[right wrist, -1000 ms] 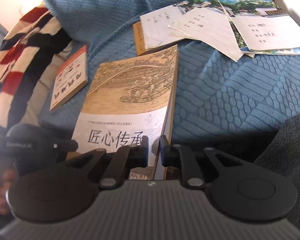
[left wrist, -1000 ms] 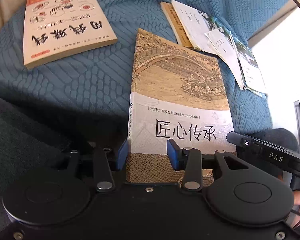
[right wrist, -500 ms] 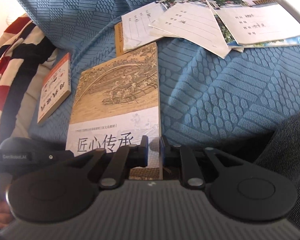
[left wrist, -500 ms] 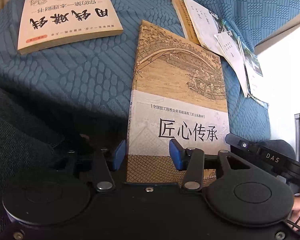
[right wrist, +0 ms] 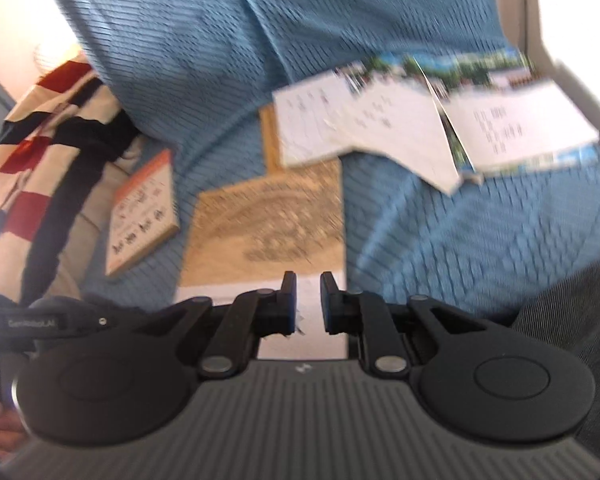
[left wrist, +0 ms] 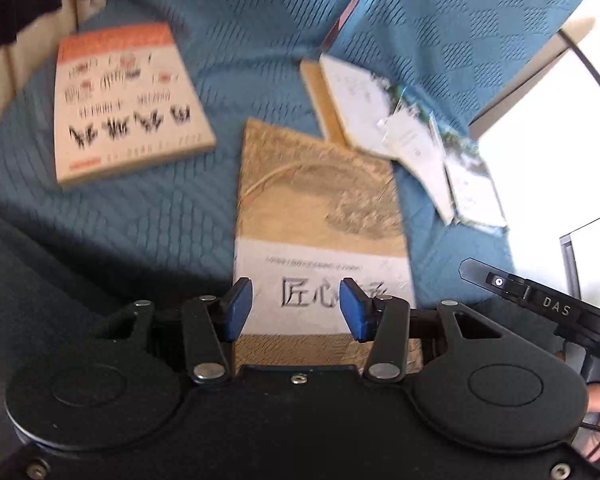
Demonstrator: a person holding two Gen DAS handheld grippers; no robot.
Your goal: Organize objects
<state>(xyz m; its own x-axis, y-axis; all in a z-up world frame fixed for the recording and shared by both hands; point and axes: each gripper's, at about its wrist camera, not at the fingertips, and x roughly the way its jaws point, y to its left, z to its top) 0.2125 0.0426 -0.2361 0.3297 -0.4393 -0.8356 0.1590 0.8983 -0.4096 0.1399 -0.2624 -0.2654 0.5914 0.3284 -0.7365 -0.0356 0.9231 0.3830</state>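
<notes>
Task's thing: the tan book point(left wrist: 320, 208), a paperback with a painted scene on the upper half of its cover and a white title band on the lower half.
Where it is: flat on the blue cover point(left wrist: 220, 40), at the centre of the left wrist view, with its near end running under the tongs at 6 o'clock.
Neighbours: the orange book point(left wrist: 128, 108) lies apart at 10 o'clock. The cards point(left wrist: 420, 136) fan out at 2 o'clock over a third book point(left wrist: 316, 92), whose corner is just beside the tan book's far corner.
Left tongs point(left wrist: 296, 304): spread, with the title band showing between the blue pads. They pinch nothing and appear to hang above the cover.
Right tongs point(right wrist: 308, 300): drawn nearly together with a narrow slit between. Through the blur nothing seems caught in it, and the book's right edge passes behind the right-hand finger.
Handling: probably light and fairly thin. The cover is likely to bend and the pages to fan if it is lifted by one corner. The cover looks smooth, so the pads may slide on it.
Where to take hold: probably the long edge at 3 o'clock or the near short edge, pinching through the full thickness. The soft bedding should let a finger press under the edge.
Risk: taking the top cover alone would open the book.
</notes>
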